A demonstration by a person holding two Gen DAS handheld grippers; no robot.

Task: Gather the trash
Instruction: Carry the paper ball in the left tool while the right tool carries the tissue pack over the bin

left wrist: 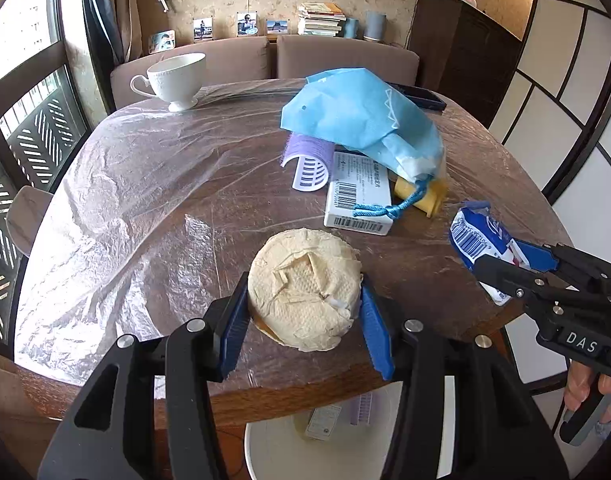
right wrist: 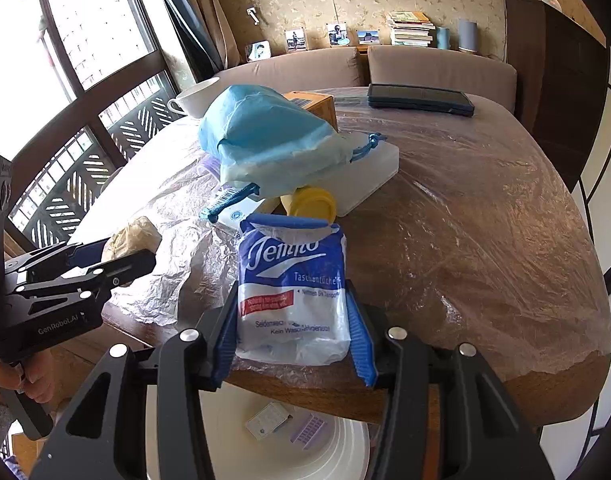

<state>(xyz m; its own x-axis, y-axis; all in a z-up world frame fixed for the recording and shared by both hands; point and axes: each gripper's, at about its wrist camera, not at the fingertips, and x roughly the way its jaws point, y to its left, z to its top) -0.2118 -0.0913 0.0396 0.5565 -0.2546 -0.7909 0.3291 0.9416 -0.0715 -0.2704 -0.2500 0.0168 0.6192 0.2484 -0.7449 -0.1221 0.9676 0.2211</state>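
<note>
Beige crumpled tissue wad (left wrist: 303, 304) is pinched in my left hand-held gripper (left wrist: 301, 312), while my right hand-held gripper (right wrist: 291, 320) clamps a blue-and-white tissue packet (right wrist: 291, 284) at the surface's (right wrist: 485, 240) near edge.

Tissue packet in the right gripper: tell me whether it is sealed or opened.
Opened. The tissue packet has its top flap torn and lifted, and the clear wrapper below looks slack and crumpled between the right gripper pads.

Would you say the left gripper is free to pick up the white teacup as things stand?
Probably not: the left gripper is shut on a cream tissue wad, and the white teacup stands at the table's far side.
</note>
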